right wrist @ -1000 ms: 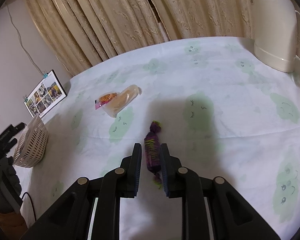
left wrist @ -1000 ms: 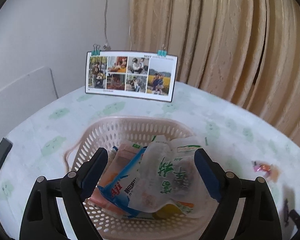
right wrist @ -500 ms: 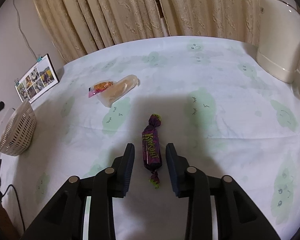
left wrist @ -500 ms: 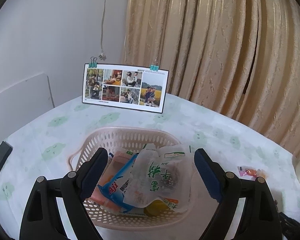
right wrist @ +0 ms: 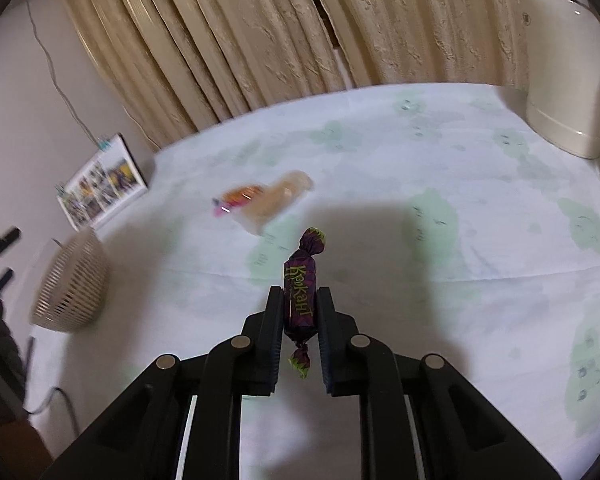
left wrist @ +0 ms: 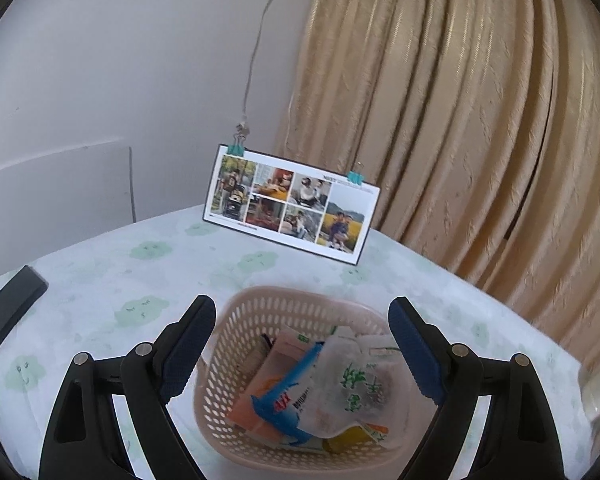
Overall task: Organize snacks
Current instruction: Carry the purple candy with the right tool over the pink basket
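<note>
One purple candy [right wrist: 300, 296] lengthwise between fingers [right wrist: 274, 328]

Right hand-held gripper [right wrist: 299, 312]: fingers, parted around the purple candy [right wrist: 300, 300] half a second ago, now pressed on its wrapper from both sides; candy raised off the bench [right wrist: 420, 184]. Left hand-held gripper [left wrist: 300, 356]: view has pulled back and tilted up; basket [left wrist: 236, 336] sits lower, wall and curtain [left wrist: 460, 120] fill more.

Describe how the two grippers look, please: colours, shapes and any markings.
Both are alike. The left gripper has black angular arms, silver round rivets and dark blue ribbed pads. The right gripper has the same black frame and rivets. No markings or cables show.
</note>
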The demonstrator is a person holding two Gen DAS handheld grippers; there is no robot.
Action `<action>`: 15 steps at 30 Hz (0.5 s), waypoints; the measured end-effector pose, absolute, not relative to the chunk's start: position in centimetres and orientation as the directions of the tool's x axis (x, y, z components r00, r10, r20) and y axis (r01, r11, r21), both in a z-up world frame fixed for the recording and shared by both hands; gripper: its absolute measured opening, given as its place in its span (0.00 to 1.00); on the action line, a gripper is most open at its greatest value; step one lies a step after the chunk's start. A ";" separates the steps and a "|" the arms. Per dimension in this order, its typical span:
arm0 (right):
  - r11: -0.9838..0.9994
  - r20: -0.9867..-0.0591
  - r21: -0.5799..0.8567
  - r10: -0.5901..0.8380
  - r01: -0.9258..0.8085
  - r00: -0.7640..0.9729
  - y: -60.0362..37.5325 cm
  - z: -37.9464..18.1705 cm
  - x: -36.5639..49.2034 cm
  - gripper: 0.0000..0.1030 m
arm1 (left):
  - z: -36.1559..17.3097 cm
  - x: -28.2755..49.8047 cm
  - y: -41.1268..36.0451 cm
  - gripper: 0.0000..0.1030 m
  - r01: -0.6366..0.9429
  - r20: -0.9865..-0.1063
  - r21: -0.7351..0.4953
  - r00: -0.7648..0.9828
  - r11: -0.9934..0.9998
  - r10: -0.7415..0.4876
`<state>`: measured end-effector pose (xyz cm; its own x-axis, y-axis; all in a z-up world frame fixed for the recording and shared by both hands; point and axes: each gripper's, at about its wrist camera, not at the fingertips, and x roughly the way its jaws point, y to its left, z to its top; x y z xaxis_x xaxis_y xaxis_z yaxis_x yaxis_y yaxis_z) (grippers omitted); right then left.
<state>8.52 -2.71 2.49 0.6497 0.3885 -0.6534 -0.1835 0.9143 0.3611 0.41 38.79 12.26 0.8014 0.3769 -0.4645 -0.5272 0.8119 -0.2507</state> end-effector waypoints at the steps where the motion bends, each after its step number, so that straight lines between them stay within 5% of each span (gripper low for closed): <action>1: 0.904 -0.639 0.382 0.409 -0.193 0.651 -2.4 2.8 8.4 0.15 | 12.4 0.3 39.0 0.86 -0.528 -0.464 -0.254 0.802 0.810 0.377; 15: 0.789 -0.547 0.493 0.609 -0.367 0.574 7.3 6.6 8.1 0.15 | 12.6 0.0 39.6 0.86 -0.521 -0.470 -0.281 0.807 0.806 0.358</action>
<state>8.10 7.27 6.62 0.5743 0.6089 -0.5472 -0.3670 0.7890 0.4928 -0.03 39.57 12.59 0.8070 0.3576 -0.4700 -0.5210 0.8059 -0.2813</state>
